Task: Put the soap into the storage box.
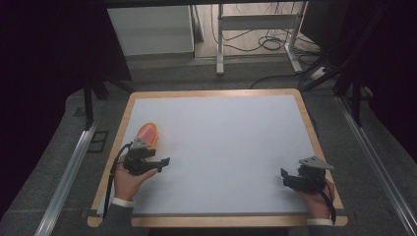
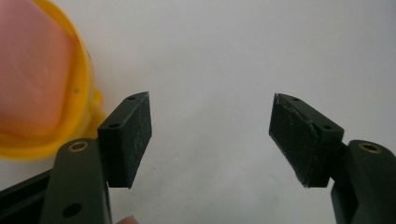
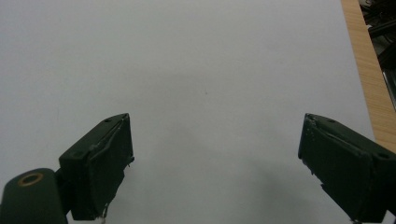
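High view: a white table top (image 1: 221, 147) framed by a wooden edge is seen, with a person's two hands entering from the bottom. The left gripper (image 1: 162, 163) is held low over the left part of the surface, its jaws pointed toward the table's middle. Just behind it, near the left edge, a yellow dish (image 1: 149, 133) with a pink inside is found, partly covered by the gripper's grey plate. The right gripper (image 1: 284, 178) is held near the right front corner, well apart from the dish, its jaws pointed toward the left.

In the left gripper view, the left gripper (image 2: 210, 135) is shown released, its jaws spread wide with bare white surface between them. The yellow dish (image 2: 81, 81) is seen just beside the left-hand jaw, outside the gap; whether it is touched cannot be told.

In the right gripper view, the right gripper (image 3: 215, 158) is likewise shown spread apart, with nothing grasped, and the wooden edge (image 3: 369, 84) is seen at the right.
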Demonstrator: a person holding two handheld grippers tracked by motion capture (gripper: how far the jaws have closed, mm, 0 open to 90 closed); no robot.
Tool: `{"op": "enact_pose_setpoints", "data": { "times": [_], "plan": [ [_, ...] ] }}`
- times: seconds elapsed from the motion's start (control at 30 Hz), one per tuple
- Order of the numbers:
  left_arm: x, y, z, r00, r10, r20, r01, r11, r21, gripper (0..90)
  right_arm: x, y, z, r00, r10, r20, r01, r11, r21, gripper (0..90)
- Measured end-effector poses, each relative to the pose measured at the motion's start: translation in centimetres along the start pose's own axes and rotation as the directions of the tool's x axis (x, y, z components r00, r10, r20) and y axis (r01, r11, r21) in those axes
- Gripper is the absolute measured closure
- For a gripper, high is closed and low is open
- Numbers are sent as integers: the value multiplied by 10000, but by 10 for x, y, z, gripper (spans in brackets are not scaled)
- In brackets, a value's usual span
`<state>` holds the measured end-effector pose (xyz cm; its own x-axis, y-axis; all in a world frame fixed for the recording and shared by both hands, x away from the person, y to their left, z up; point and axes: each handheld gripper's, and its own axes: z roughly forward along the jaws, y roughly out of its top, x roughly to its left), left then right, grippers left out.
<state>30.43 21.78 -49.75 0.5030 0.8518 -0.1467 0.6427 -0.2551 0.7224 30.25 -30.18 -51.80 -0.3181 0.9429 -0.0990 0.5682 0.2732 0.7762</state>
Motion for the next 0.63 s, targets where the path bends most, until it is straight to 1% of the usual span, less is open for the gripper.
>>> {"op": "enact_pose_setpoints", "data": {
  "times": [0.03,0.1,0.17,0.2,0.27,0.3,0.37,0.4,0.5,0.63],
  "plan": [
    [-1,-3,1,10000,98,0,-98,10000,15,303,0,0,0,10000,-11,2,11,10000,-6,97],
    [-2,-10,3,9999,93,72,-93,10000,1,303,0,0,0,10000,-7,-1,7,10000,-11,97],
    [-2,-15,5,9999,-15,163,15,10000,6,303,0,0,-1,10000,16,12,-16,10000,-26,97],
    [-2,-18,6,9999,-48,162,48,10000,27,302,-1,0,-1,10000,21,11,-21,10000,-26,97],
    [-2,-22,7,9997,-242,94,242,9997,12,300,-1,0,-1,10000,26,21,-26,10000,-14,97],
    [-3,-23,6,9999,-166,3,166,9999,35,300,-1,0,-1,10000,23,22,-23,10000,-12,97],
    [-4,-25,3,10000,-6,17,6,10000,25,295,-1,0,-1,10000,19,20,-19,10000,-24,97],
    [-5,-26,2,9999,-121,36,121,9999,-56,293,-1,1,-1,10000,11,2,-11,10000,-53,97],
    [-4,-27,-1,9998,-191,39,192,9997,-146,292,-1,2,-4,10000,47,19,-47,9999,-140,97],
    [-4,-29,2,9999,-148,-24,148,9999,-56,290,-1,3,-6,10000,50,4,-50,9997,-237,97]
  ]
}}
